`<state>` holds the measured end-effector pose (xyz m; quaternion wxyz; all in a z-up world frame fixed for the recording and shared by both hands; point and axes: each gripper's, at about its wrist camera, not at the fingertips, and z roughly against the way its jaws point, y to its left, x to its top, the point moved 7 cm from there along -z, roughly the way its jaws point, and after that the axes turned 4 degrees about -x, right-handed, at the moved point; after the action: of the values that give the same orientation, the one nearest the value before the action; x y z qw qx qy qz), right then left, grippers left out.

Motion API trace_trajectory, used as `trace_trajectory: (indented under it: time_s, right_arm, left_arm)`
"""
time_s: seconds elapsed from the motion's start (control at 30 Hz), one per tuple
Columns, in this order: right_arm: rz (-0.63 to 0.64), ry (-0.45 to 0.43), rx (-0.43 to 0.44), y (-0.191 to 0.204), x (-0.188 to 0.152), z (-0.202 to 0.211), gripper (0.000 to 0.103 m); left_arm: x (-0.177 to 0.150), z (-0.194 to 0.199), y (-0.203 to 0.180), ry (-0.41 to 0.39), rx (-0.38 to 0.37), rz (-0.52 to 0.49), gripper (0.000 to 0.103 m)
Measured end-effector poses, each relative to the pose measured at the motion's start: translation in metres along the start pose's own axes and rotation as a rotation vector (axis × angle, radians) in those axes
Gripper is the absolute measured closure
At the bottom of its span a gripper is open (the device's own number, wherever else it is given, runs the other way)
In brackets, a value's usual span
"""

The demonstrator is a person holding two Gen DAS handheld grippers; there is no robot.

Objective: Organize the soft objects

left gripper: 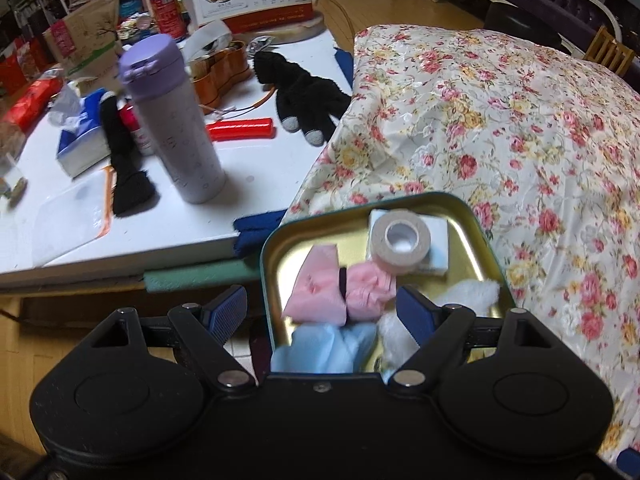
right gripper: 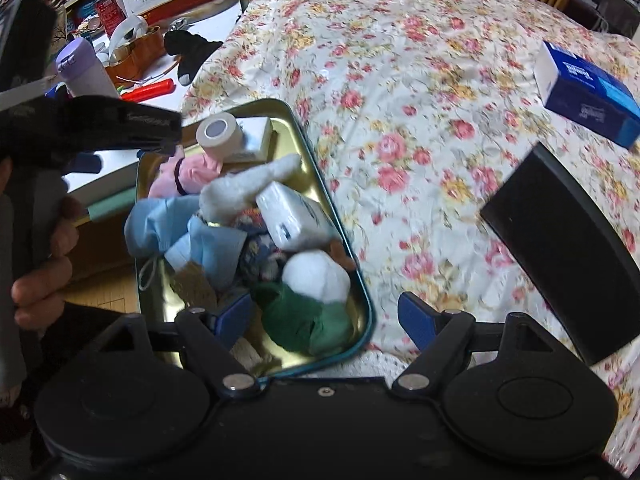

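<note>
Close under both cameras sits the tin point(right gripper: 362, 280), a shallow rounded-rectangle box with a gold inner face and a teal rim, resting on the flower-printed bedspread point(right gripper: 420, 92) with its long axis running away from the grippers. The right gripper point(right gripper: 324, 322) has its jaws apart and holds nothing: its left pad hangs over the tin's near end, its right pad over the bedspread, so the near right rim lies between them. The left gripper point(left gripper: 324, 312) is likewise spread and empty, straddling the tin's left wall, with one pad outside and the other above the contents.

Nearest the right gripper lies a green cloth bundle point(right gripper: 304, 320), with a white plush ball point(right gripper: 316, 276) touching it. Further in are a pale blue face mask point(right gripper: 208, 244), crumpled and papery, a white tissue pack point(right gripper: 288, 216), a long white plush piece point(right gripper: 244, 188), a folded pink cloth point(left gripper: 320, 288) cinched by a dark band, and a roll of beige tape point(left gripper: 402, 242) on a white box at the far end.

Beyond, a loose black plush toy point(left gripper: 300, 92) lies on the white table point(left gripper: 180, 220), nearer the left hand and probably next to fetch. A blue tissue box point(right gripper: 588, 92) and a black lid-like panel point(right gripper: 560, 240) rest on the bedspread to the right.
</note>
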<state>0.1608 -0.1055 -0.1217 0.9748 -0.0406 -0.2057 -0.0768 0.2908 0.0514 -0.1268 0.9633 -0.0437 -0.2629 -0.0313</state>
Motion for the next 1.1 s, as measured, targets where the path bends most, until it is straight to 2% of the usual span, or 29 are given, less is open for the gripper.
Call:
trace_trajectory:
  time_s: [0.1,0.27,0.57,0.83,1.1]
  right_arm:
    - [0.002,-0.016,-0.021,-0.005,-0.007,0.007,0.025]
    - [-0.001,-0.063,-0.01,-0.016,-0.014,0.027,0.025]
    - [-0.008,-0.148,0.01,-0.041,-0.031,0.063,0.024]
    - [-0.025,-0.193,0.003,-0.071,-0.047,0.076,0.024]
    - [-0.032,-0.235,0.03,-0.084,-0.065,0.089,0.022]
  left_arm:
    - [-0.015,0.016,0.0,-0.008,0.018,0.002,0.024]
    - [-0.037,0.046,-0.004,-0.03,0.054,-0.02,0.024]
    - [-0.072,0.091,-0.023,-0.05,0.073,-0.044,0.023]
    - [-0.101,0.113,-0.031,-0.038,0.119,-0.035,0.023]
    - [-0.129,0.127,-0.047,-0.028,0.146,-0.068,0.023]
